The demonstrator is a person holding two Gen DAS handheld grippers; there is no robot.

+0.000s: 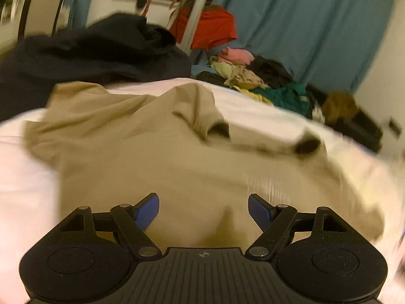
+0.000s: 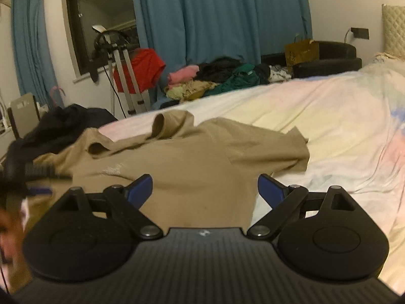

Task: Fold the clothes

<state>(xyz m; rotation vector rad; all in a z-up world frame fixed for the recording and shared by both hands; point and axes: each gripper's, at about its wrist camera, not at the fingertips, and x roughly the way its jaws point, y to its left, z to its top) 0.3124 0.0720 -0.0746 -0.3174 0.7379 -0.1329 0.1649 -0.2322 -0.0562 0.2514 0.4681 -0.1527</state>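
**Tan T-shirt spread on a bed, both tools open above its lower part**

A wide bed (image 2: 329,116) filled the scene, covered by a soft, pale sheet with faint pastel patches and shallow wrinkles. On it lay the task's thing, a tan T-shirt (image 2: 202,157) of thin, limp knit cloth. It was spread mostly flat with its body toward the cameras. One short sleeve (image 2: 286,149) lay out flat to the side. The other sleeve (image 2: 98,148) and the collar (image 2: 164,124) were rucked up into open, standing loops. A dark, heavy-looking garment (image 1: 101,48) sat heaped at the bed's far edge, touching or overlapping the shirt's corner. Beyond the bed, a mixed pile of clothes (image 2: 215,81) lay below blue curtains (image 2: 215,12).

The left tool (image 1: 203,209) hovered over the shirt's lower body, its blue-padded fingers spread apart and holding nothing. The right tool (image 2: 205,188) was likewise spread and empty, at the shirt's side edge.

The risks lay in the cloth. A pinch might have caught only the top layer, or taken the sheet with it, dragging the bedding. The rucked sleeve and collar would probably have been folded in crooked unless smoothed. The dark garment could have snagged that corner. The left view was smeared by motion, so the shirt's edge on that side could not be read clearly.
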